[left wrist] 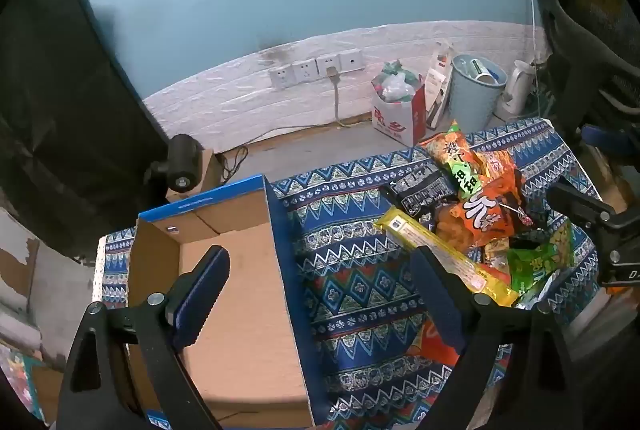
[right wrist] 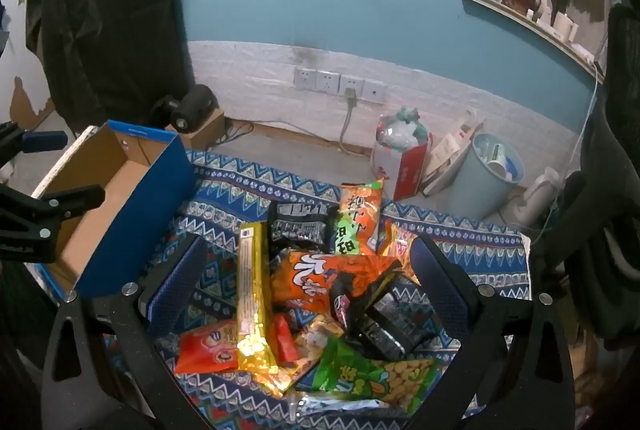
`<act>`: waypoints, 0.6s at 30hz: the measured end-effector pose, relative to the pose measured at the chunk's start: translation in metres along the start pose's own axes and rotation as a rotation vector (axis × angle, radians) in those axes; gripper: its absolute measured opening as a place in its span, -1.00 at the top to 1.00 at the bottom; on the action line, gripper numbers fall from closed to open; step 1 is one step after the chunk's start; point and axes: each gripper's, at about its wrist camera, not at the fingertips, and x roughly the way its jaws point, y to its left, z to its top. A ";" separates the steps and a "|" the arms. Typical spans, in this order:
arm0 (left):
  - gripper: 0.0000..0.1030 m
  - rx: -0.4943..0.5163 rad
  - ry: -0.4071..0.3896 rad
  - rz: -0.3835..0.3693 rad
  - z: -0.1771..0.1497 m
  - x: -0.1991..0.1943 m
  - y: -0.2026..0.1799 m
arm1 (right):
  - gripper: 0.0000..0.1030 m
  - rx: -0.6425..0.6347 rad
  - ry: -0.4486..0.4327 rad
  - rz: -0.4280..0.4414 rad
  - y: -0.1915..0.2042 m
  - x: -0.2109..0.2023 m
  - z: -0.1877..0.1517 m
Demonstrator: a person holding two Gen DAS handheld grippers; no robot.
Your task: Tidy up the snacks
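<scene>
The blue cardboard box (left wrist: 240, 270) stands at the left end of the patterned tablecloth (left wrist: 352, 294), open at the top, its brown floor bare, so a gripper can drop straight in. Its tall blue right wall (left wrist: 288, 270) bars any low sideways entry from the cloth. Between that wall and the snack pile (right wrist: 320, 290) runs a clear strip of cloth. The pile crowds the right half; a long yellow packet (right wrist: 252, 286) lies along its left flank, overlapping neighbours. A black clamp knob (left wrist: 182, 165) juts up behind the box's far-left corner.
</scene>
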 end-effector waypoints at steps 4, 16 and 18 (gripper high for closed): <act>-0.80 0.004 0.002 0.005 0.000 0.000 0.000 | -0.93 -0.001 -0.002 -0.002 0.000 0.000 0.000; -0.80 0.018 0.000 -0.016 -0.003 -0.003 -0.008 | -0.93 0.001 0.001 0.000 -0.001 0.001 -0.001; -0.80 0.019 0.000 -0.021 -0.003 -0.003 -0.008 | -0.93 0.001 0.001 0.000 -0.001 0.001 -0.001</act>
